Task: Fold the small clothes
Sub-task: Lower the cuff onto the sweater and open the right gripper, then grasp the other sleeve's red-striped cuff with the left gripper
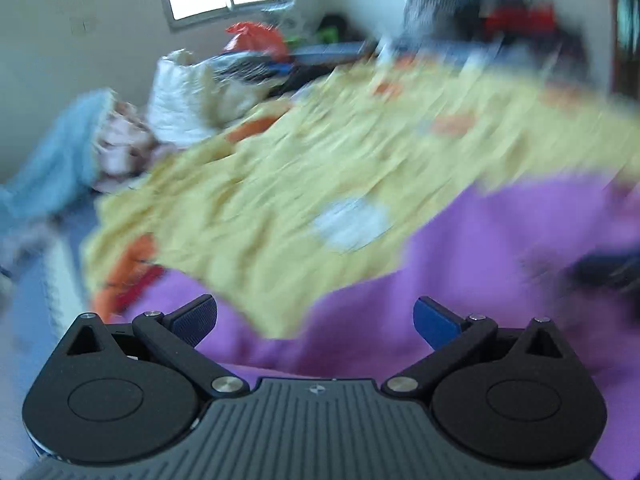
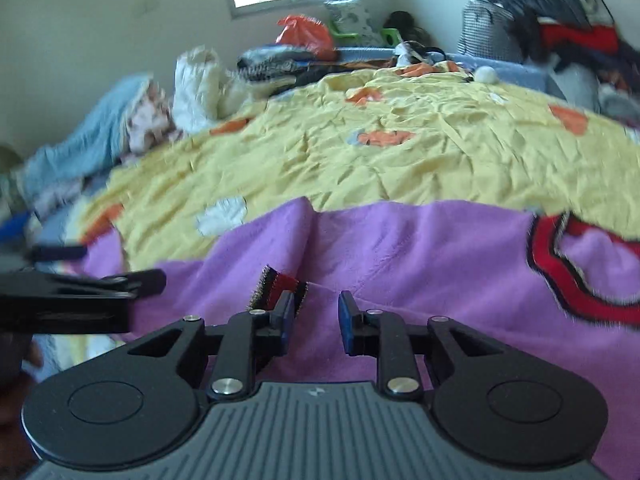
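A purple fleece garment (image 2: 400,264) lies spread over the near part of the bed. It has red and black striped trim around an opening (image 2: 560,280) at the right. A striped cuff (image 2: 276,288) stands up just beyond the left finger of my right gripper (image 2: 316,316). That gripper hovers low over the purple fabric, its jaws a little apart and pressing on nothing. In the blurred left wrist view my left gripper (image 1: 316,316) is wide open above the purple garment (image 1: 480,260), with nothing between its fingers. Part of its black frame (image 2: 80,300) shows at the left edge of the right wrist view.
A crumpled yellow quilt (image 2: 360,160) with orange and white patches covers the bed. A blue cloth and other clothes (image 2: 100,136) are heaped at the left, with a white bag (image 2: 196,84) and an orange bag (image 2: 304,34) behind. Dark clothes (image 2: 560,20) are piled at the far right.
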Motion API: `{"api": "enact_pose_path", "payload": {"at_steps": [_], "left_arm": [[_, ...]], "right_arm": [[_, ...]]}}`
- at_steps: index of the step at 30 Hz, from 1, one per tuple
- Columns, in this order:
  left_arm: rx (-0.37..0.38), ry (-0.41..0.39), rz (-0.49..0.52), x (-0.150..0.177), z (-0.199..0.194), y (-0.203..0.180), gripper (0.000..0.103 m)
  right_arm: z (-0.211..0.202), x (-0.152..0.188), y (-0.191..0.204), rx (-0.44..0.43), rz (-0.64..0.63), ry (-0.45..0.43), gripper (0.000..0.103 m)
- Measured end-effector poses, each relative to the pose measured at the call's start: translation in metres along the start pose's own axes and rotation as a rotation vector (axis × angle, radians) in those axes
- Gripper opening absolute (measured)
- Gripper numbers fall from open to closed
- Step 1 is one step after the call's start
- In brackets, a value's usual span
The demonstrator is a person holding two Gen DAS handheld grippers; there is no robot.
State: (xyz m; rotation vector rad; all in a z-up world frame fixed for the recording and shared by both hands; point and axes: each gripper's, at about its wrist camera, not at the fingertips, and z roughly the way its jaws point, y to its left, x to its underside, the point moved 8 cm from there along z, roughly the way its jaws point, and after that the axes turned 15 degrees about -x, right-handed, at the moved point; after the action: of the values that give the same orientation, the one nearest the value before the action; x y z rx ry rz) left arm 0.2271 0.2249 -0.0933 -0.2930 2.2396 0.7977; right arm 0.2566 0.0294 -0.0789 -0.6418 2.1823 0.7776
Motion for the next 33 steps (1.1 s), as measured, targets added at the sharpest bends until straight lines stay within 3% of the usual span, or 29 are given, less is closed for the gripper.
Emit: {"api": "enact_pose_path", "payload": {"at_steps": [1, 4, 7, 9, 10, 13, 16, 18, 20, 22, 24, 27, 29, 31, 33], "left_arm": [[-0.036, 0.025, 0.036, 0.008, 0.013, -0.001, 0.103], [-0.068, -0.027, -0.026, 0.018, 0.027, 0.021, 0.103], [-0.086, -0.02, -0.055, 0.023, 0.039, 0.042, 0.103], [-0.138, -0.07, -0.033, 0.026, 0.041, 0.049, 0.103], [-0.171, -0.097, -0.009, 0.026, 0.041, 0.052, 0.103], [-0.209, -0.133, 0.016, 0.026, 0.044, 0.058, 0.103], [-0.219, -0.124, 0.0, 0.026, 0.051, 0.067, 0.103], [-0.205, -0.096, -0.011, 0.024, 0.056, 0.072, 0.103], [-0.17, -0.053, -0.041, 0.019, 0.05, 0.077, 0.103], [-0.103, -0.097, -0.094, 0.007, 0.02, 0.079, 0.103], [0.061, -0.155, -0.115, -0.008, -0.02, 0.061, 0.103], [0.31, -0.206, -0.099, -0.025, -0.074, 0.009, 0.103], [0.458, -0.196, -0.07, -0.029, -0.094, -0.037, 0.103], [0.505, -0.181, -0.027, -0.03, -0.096, -0.079, 0.103], [0.464, -0.125, 0.049, -0.028, -0.08, -0.112, 0.103]], "right_arm": [[0.005, 0.001, 0.0, 0.02, -0.017, 0.016, 0.023], [0.011, 0.007, -0.004, 0.022, -0.021, 0.043, 0.027], [0.008, 0.017, -0.008, 0.069, -0.06, 0.061, 0.053], [0.007, 0.026, -0.004, 0.032, -0.078, 0.075, 0.061], [0.009, 0.032, -0.004, 0.059, -0.107, 0.103, 0.062], [0.003, 0.04, -0.01, 0.146, -0.183, 0.103, 0.087], [-0.012, 0.042, -0.026, 0.119, -0.078, 0.097, 0.09], [-0.039, 0.045, -0.026, 0.047, -0.025, 0.043, 0.09], [-0.077, 0.053, -0.035, 0.059, 0.04, -0.015, 0.09], [-0.127, 0.066, -0.049, 0.065, 0.115, -0.1, 0.09], [-0.175, 0.081, -0.07, 0.129, 0.152, -0.157, 0.09], [-0.245, 0.104, -0.121, 0.383, 0.182, -0.24, 0.091], [-0.274, 0.116, -0.162, 0.458, 0.25, -0.266, 0.09], [-0.288, 0.12, -0.197, 0.462, 0.322, -0.289, 0.086], [-0.287, 0.119, -0.222, 0.391, 0.388, -0.305, 0.074]]}}
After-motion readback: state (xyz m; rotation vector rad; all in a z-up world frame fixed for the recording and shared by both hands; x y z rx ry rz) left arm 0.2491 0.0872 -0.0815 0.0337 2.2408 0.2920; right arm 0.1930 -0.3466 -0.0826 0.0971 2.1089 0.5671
